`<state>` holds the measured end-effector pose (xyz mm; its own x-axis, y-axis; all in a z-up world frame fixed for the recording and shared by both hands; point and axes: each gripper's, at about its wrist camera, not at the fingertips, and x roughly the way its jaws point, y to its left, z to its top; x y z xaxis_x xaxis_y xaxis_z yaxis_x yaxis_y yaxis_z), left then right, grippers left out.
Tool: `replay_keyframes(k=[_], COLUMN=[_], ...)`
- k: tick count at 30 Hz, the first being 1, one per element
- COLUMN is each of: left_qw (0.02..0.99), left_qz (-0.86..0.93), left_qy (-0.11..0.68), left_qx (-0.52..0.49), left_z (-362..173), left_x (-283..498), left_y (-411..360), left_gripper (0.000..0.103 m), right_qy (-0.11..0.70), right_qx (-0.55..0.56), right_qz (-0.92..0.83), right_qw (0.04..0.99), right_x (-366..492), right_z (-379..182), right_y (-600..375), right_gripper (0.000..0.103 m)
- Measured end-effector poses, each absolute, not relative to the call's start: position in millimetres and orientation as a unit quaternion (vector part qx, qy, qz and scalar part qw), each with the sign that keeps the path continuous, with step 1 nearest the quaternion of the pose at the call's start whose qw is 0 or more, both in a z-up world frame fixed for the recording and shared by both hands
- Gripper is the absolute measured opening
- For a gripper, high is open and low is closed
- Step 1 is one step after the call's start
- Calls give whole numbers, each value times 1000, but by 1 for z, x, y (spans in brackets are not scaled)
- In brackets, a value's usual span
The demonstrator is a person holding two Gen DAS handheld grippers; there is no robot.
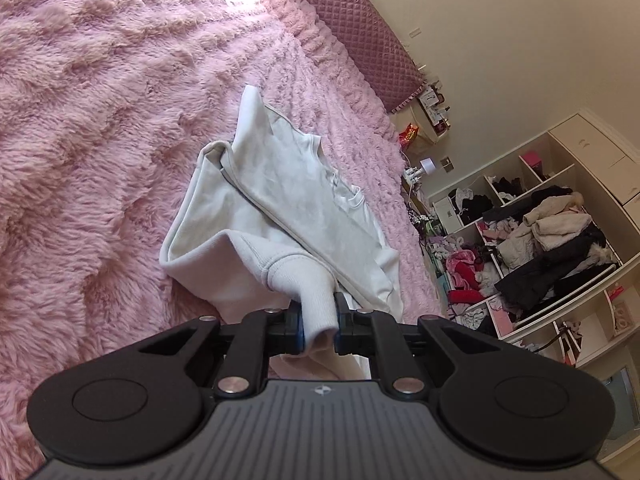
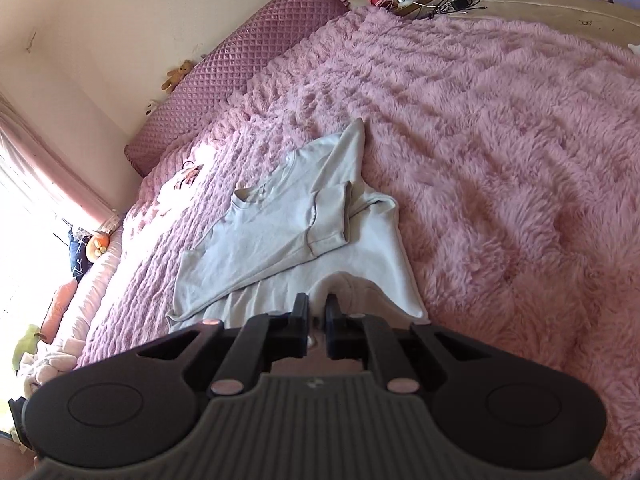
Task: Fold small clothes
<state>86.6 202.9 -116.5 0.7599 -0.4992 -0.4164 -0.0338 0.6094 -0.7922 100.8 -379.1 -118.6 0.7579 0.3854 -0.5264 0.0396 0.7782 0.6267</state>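
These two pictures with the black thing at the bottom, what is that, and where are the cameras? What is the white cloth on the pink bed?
There is no robot here. A person holds a hand tool in each hand, each with two fingers that pinch shut, and a wide-angle camera on each tool looks forward along those fingers. That is why black plastic fills the bottom of both pictures.

One picture comes from the left gripper, the other from the right gripper. Both look down at a fluffy pink blanket covering a bed, with a quilted headboard by the wall.

On the blanket lies a white long-sleeved top, partly folded. The left tool is shut on a bunched part of it that looks like a sleeve cuff; the right tool is shut on an edge of the same top.
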Motion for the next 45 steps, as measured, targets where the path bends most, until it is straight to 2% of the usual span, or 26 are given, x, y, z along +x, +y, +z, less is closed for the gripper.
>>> replay_keyframes(k=[9, 17, 22, 26, 35, 36, 38, 39, 40, 42, 45], left_qw=[858, 874, 880, 866, 865, 857, 841, 840, 844, 855, 860], left_qz=[-153, -142, -116, -80, -43, -37, -21, -22, -22, -27, -49], left_qy=[285, 284, 301, 314, 333, 349, 369, 358, 345, 317, 311], left_qx=[-400, -367, -349, -380, -373, -377, -395, -406, -411, -409, -402], left_z=[-92, -86, -98, -126, -158, -161, -165, -163, -159, -147, -138], left_x=[198, 305, 355, 386, 425, 430, 436, 434, 431, 419, 396], left_y=[212, 210, 207, 214, 213, 214, 219, 224, 228, 239, 251], left_gripper=[11, 11, 7, 6, 6, 9, 15, 19, 22, 38, 39], right_qy=[272, 253, 264, 283, 308, 313, 318, 309, 296, 282, 282], right_qx=[311, 307, 322, 325, 298, 290, 276, 276, 273, 268, 269], right_qz=[81, 48, 19, -3, -38, -43, -59, -66, -66, -43, -4], right_qw=[907, 916, 909, 902, 903, 903, 905, 908, 913, 920, 921], right_x=[209, 325, 398, 446, 507, 512, 516, 514, 511, 503, 477], right_z=[-93, -93, -105, -125, -166, -169, -174, -173, -171, -166, -159], right_y=[-371, -354, -351, -348, -330, -328, -327, -329, -330, -335, -347], right_gripper=[2, 2, 2, 2, 2, 4, 13, 38, 45, 43, 43])
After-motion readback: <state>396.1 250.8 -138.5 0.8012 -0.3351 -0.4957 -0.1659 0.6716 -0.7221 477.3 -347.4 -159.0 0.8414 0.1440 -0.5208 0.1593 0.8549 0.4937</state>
